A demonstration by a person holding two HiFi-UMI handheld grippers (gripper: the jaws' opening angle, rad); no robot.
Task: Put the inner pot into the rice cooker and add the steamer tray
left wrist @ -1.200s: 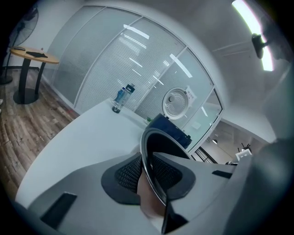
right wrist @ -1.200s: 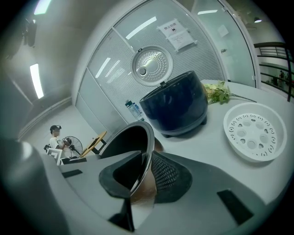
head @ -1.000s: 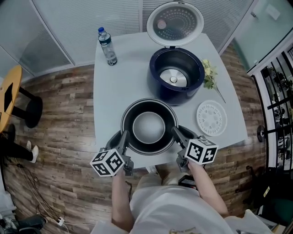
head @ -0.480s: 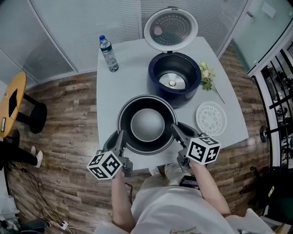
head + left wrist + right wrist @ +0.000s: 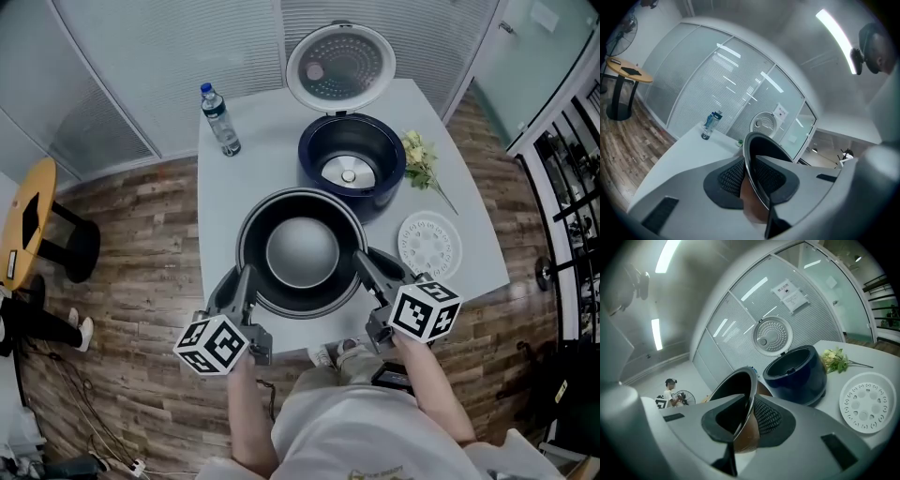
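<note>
Inner pot (image 5: pixel 300 251): round, dark metal, thin rim.

light: bright, even, from ceiling strips (image 5: pixel 836 40) | shadows: soft | glare: streaks on glass wall (image 5: pixel 754 291) | edges: fisheye bend, dark corners | blur: nearest parts soft

One dark round metal inner pot (image 5: pixel 300 251). One dark blue rice cooker (image 5: pixel 380 190). One white round steamer tray with holes (image 5: pixel 429 246). One clear plastic water bottle (image 5: pixel 219 119). One bunch of pale flowers (image 5: pixel 419 161), maybe three blooms. One pale grey bench (image 5: pixel 253 159).
</note>
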